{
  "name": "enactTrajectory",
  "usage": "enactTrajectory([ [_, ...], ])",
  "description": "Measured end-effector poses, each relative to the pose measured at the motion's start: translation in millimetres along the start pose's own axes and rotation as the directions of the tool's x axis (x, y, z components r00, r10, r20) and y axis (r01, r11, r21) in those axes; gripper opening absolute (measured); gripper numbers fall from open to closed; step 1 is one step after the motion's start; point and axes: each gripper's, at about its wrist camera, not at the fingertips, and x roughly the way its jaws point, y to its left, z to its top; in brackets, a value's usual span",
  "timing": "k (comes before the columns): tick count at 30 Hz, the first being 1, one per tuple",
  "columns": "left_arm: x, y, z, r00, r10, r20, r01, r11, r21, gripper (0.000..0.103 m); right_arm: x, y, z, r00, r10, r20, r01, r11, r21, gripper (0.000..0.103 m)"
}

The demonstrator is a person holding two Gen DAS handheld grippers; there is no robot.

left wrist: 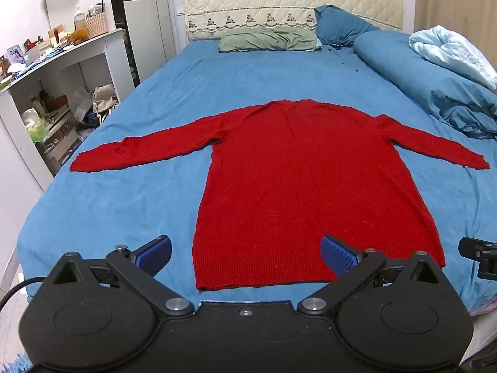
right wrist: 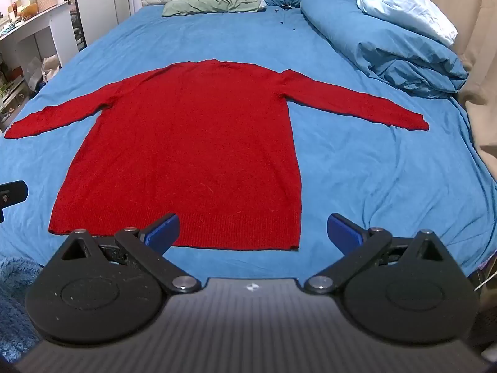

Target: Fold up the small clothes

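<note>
Both hand-held grippers are hovering spread and empty over the sweater's hem, and we are judging the risks of the first fold.

Just ahead of our left hand-held gripper [left wrist: 247, 256] and our right hand-held gripper [right wrist: 252, 233], the red sweater [left wrist: 304, 186] is lying flat on the bed [left wrist: 124, 205], sleeves stretched out to either side. Pinching only the top knit layer could be leaving the back behind; gripping the blue sheet along with it could be dragging wrinkles in; lifting unevenly could be skewing the fold, since the soft knit looks prone to stretching and sagging.
</note>
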Motion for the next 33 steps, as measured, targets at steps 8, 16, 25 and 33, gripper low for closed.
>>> enactTrajectory([
  [8,0.8,1.6,-0.6,1.0,0.001,-0.003,-0.001,1.0,-0.001,0.103,-2.9,-1.1,0.8,1.0,0.007,0.006,-0.007,1.0,-0.004,0.103],
  [16,1.2,2.1,-0.4,1.0,0.0,-0.003,0.0,1.0,-0.003,0.103,0.4,-1.8,-1.3,1.0,0.006,0.001,-0.006,1.0,-0.002,0.103],
  [25,0.8,2.1,-0.7,1.0,0.0,-0.003,0.0,1.0,-0.003,0.103,-0.2,-2.1,-0.9,1.0,0.006,0.001,-0.006,1.0,-0.003,0.103],
  [33,-0.8,3.3,0.9,1.0,-0.003,-0.006,0.002,1.0,-0.011,0.103,1.1,-5.8,0.9,1.0,0.006,0.005,-0.006,1.0,0.006,0.103],
])
